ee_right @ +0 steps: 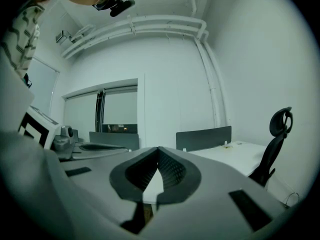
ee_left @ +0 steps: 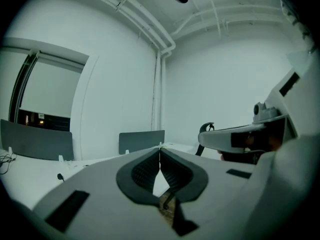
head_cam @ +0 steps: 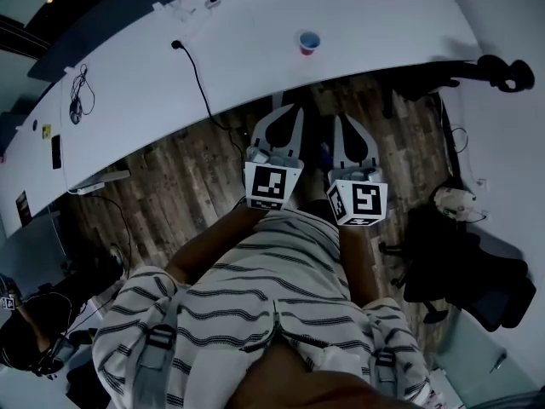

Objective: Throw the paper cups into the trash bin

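Note:
A single red paper cup [head_cam: 309, 43] with a blue inside stands upright on the long white table [head_cam: 255, 49], near its front edge. Both grippers hang side by side over the wooden floor, short of that edge, pointing level toward the table. My left gripper [head_cam: 288, 111] is shut with nothing between its jaws, and its dark pads meet in the left gripper view [ee_left: 160, 150]. My right gripper [head_cam: 346, 121] is also shut and empty, pads together in the right gripper view [ee_right: 158, 148]. The cup lies ahead of them, between the two. No trash bin shows in any view.
A black cable [head_cam: 197, 82] runs across the table, with earphones [head_cam: 78, 94] and a dark phone [head_cam: 55, 152] at its left end. A black office chair [head_cam: 464, 267] stands at the right and a black headset [head_cam: 507, 73] lies at the table's right end. Grey dividers [ee_left: 141, 141] stand on the table.

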`<state>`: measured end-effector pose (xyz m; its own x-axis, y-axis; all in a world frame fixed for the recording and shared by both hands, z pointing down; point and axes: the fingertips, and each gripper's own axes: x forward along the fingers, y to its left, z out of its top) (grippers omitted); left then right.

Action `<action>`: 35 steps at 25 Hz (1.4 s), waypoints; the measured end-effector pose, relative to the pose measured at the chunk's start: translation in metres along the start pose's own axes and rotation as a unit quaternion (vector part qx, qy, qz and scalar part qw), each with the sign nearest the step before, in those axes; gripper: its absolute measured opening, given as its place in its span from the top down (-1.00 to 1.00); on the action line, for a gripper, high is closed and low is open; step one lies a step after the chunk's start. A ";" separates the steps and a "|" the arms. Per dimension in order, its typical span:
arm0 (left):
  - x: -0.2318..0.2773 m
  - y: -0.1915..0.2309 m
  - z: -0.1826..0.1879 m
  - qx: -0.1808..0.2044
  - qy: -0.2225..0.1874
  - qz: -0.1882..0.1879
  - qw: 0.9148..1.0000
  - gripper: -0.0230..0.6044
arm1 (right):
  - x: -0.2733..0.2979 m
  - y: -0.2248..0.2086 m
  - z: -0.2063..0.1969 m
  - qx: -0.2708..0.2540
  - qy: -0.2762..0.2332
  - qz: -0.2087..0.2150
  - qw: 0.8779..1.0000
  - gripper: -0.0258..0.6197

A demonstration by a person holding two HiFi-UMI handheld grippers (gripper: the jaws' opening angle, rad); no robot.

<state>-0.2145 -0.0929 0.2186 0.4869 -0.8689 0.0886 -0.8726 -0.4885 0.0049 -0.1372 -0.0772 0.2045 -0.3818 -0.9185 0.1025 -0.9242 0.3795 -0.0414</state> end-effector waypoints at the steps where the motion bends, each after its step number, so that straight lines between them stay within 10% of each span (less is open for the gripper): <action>1: 0.003 0.000 -0.001 0.000 0.001 -0.002 1.000 0.85 | 0.001 -0.003 0.000 0.000 0.001 -0.003 1.000 0.89; 35: 0.153 0.036 -0.105 0.000 0.050 0.051 0.997 0.84 | 0.042 -0.076 -0.075 0.008 0.060 -0.019 0.998 0.89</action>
<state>-0.1756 -0.2348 0.3367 0.3887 -0.9020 0.1882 -0.9176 -0.3974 -0.0096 -0.0827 -0.1363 0.2866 -0.3446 -0.9122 0.2216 -0.9383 0.3420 -0.0514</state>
